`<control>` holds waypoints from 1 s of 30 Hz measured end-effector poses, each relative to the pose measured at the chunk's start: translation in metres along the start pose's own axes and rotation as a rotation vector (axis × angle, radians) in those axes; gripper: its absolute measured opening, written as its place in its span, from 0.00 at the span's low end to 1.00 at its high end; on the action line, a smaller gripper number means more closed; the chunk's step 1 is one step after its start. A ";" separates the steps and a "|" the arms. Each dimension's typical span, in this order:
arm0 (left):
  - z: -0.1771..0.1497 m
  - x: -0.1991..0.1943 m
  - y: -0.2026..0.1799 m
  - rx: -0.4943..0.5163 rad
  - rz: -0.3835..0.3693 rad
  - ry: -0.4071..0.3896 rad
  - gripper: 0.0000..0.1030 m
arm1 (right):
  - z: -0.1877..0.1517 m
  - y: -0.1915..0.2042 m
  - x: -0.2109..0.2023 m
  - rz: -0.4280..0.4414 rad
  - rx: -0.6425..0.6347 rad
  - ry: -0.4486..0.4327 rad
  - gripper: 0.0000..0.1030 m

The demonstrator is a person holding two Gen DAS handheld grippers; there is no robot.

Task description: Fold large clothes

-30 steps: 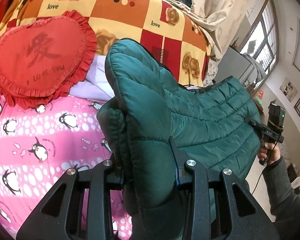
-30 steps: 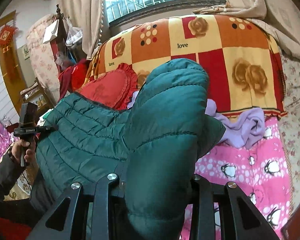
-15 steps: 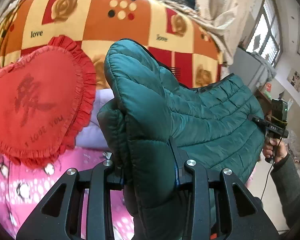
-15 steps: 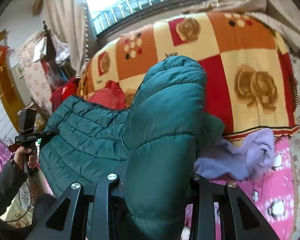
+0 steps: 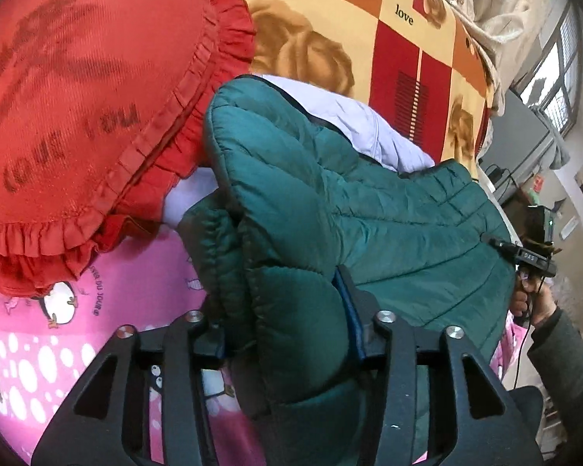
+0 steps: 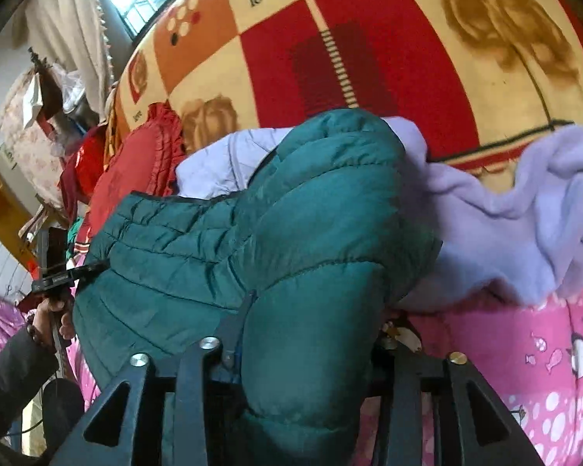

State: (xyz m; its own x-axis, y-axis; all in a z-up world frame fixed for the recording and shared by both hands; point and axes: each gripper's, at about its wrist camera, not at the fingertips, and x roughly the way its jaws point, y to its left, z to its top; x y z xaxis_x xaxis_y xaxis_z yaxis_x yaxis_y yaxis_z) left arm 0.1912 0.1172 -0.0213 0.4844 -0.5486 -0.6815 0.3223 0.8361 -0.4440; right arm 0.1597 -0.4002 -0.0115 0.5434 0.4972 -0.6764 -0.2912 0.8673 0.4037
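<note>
— Green quilted puffer jacket: where does it sit?

— It fills the middle of both wrist views, stretched between the two tools above the pink penguin-print bed sheet. Its far edge lies against the pale lilac fleece garment and the red heart-shaped frilled cushion, at upper left of the left view.

— And the left gripper?

— Its jaws pinch a thick padded fold of the jacket at lower centre. The right gripper does likewise, with its jaws clamped on another bulging fold.

— Can you see one tool from the other?

— Yes. In the left view, the right hand grips its handle at the right edge. In the right view, the left hand shows at the left edge. Behind everything, an orange and red checked blanket with rose prints rises across the top.
</note>
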 end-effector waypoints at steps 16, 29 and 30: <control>-0.026 -0.115 -0.048 0.016 0.145 -0.167 0.62 | -0.026 0.066 -0.086 -0.387 -0.057 -0.031 0.69; -0.171 -0.121 -0.223 0.246 0.399 -0.193 0.82 | -0.130 0.192 -0.130 -0.545 -0.102 -0.015 0.76; -0.179 -0.118 -0.225 0.245 0.428 -0.185 0.82 | -0.140 0.198 -0.132 -0.544 -0.102 -0.008 0.76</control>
State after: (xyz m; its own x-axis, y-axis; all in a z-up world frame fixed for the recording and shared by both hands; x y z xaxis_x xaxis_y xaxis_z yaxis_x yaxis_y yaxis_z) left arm -0.0839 -0.0051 0.0547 0.7427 -0.1688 -0.6480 0.2345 0.9720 0.0156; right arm -0.0801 -0.2909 0.0713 0.6423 -0.0230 -0.7661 -0.0414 0.9970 -0.0647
